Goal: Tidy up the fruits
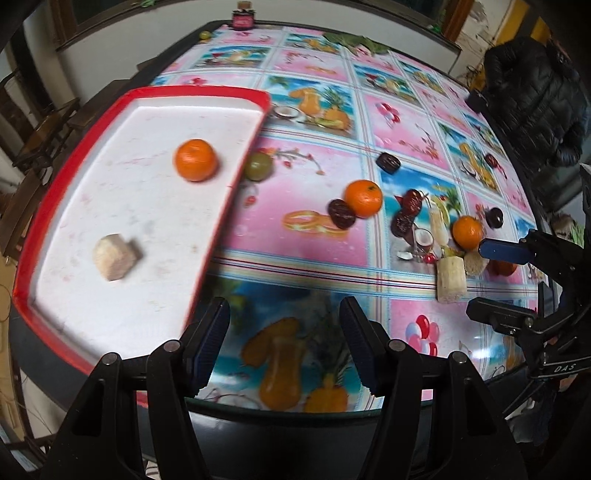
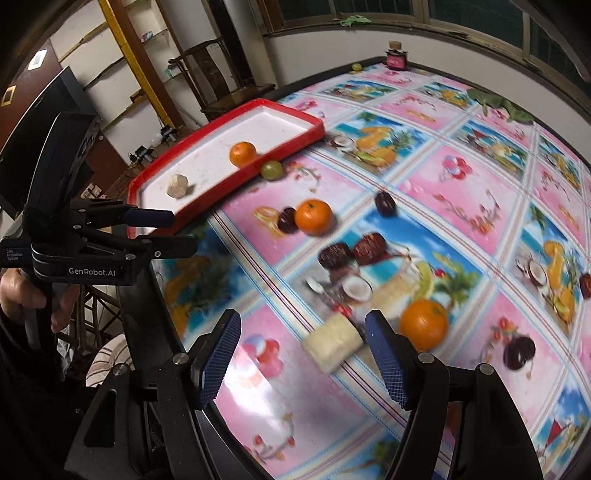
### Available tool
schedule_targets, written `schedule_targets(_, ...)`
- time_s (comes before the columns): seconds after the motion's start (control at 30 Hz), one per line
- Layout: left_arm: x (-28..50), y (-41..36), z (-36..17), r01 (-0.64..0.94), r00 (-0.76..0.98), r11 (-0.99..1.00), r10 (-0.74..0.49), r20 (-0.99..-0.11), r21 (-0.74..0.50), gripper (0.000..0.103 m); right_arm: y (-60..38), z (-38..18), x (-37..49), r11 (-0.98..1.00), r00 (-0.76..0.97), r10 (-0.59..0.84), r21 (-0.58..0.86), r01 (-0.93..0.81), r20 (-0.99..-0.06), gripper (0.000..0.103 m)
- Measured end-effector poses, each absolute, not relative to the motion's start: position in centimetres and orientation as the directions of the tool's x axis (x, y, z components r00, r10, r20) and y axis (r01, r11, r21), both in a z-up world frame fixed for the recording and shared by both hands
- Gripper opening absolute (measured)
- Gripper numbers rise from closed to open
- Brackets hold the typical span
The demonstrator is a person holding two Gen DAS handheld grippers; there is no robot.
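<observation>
A red-rimmed white tray [image 1: 207,92] [image 2: 221,188] sits at the table's left. In it lie an orange [image 1: 195,159] [image 2: 242,153] and a pale chunk [image 1: 116,256] [image 2: 179,186]. A green fruit [image 1: 258,166] [image 2: 271,170] rests against its outer rim. Two more oranges [image 1: 364,197] [image 1: 467,230] lie on the cloth among several dark dates [image 1: 341,214]. My left gripper [image 1: 284,347] [image 2: 177,232] stands open and empty near the tray's front corner. My right gripper [image 2: 303,354] [image 1: 478,278] is open above a pale cut chunk [image 2: 332,343] [image 1: 450,278], its pads not touching it. An orange [image 2: 424,324] lies just right of it.
A dark jar [image 1: 242,18] [image 2: 396,59] and a small green fruit [image 1: 204,35] stand at the table's far edge, with green leaves [image 1: 354,42] nearby. A dark jacket [image 1: 532,103] is at the right edge. Wooden chairs [image 2: 221,74] stand behind the tray. A hand [image 2: 22,291] grips the left gripper's handle.
</observation>
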State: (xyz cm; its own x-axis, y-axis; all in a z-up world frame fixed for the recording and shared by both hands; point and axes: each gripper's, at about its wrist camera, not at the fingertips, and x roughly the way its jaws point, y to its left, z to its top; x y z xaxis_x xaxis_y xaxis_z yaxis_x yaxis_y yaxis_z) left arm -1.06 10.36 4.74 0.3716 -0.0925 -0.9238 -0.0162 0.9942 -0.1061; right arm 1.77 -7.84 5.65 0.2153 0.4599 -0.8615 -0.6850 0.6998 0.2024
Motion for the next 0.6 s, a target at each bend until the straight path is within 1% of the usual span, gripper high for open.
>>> schedule_targets(0.13,0.1,9.5,3.5,0.011,0.345,0.992,-0.121,-0.931,-0.125,0.061,-8.5,4.9,1.6,0.708,0.206,0.45,0.207,-0.675,-0.869,0.07)
schedule_targets(0.23,1.2,9.6,2.5,-0.004,0.315,0.99,-0.134,-0.94,-0.143,0.061,-8.3,4.2,1.7,0.71,0.201,0.434,0.196,-0.676,-0.878,0.068)
schedule_targets(0.37,2.7,8.8,2.3,0.006,0.343,0.989,-0.139,-0.929,-0.146,0.061,-7.9,3.3,2.3,0.715,0.196,0.418,0.187,-0.674,-0.887,0.06)
schedule_targets(0.4,3.0,8.7,2.3,0.01,0.351,0.989,-0.14,-0.926,-0.145,0.061,-7.8,3.2,2.4,0.718,0.195,0.412,0.185,-0.671,-0.89,0.056)
schedule_targets(0.5,4.1,8.2,2.1,0.034,0.358,0.989,-0.147,-0.922,-0.144,0.056,-7.6,2.5,2.6,0.725,0.196,0.39,0.169,-0.667,-0.9,0.047)
schedule_targets(0.6,5.1,7.6,2.0,0.064,0.375,0.991,-0.135,-0.917,-0.12,0.051,-7.5,2.3,2.7,0.727,0.201,0.382,0.16,-0.668,-0.902,0.045)
